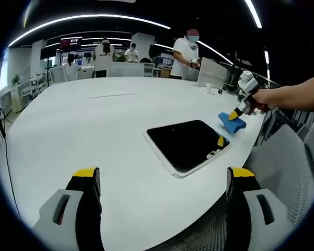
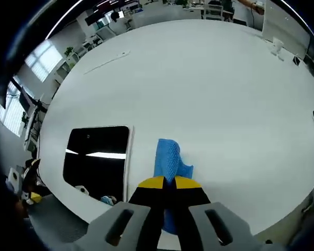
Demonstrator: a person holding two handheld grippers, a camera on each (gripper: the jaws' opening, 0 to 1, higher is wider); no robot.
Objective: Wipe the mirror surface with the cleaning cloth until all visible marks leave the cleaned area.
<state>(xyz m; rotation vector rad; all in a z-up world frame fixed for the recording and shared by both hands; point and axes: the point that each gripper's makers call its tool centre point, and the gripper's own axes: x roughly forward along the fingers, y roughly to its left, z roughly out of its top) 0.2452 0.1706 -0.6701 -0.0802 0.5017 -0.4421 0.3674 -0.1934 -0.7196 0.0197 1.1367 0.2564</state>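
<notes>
Cloth (image 2: 168,159) pinched in right tongs (image 2: 165,182), beside mirror (image 2: 97,155).

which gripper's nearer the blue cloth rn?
Right. The right gripper has its jaws closed on the blue cloth; the left gripper sits open, back past the mirror.

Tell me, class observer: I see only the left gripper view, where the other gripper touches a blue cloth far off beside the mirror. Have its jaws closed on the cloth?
Observer: Yes. In the right gripper view the right gripper has its jaws shut on the blue cloth.
Operator: Is the cloth on the mirror yet?
Observer: No. It lies on the white table, beside the mirror, apart from its frame.
Operator: What does the mirror show there?
Observer: Dark glass reflecting a bright ceiling light strip; I cannot make out marks.
</notes>
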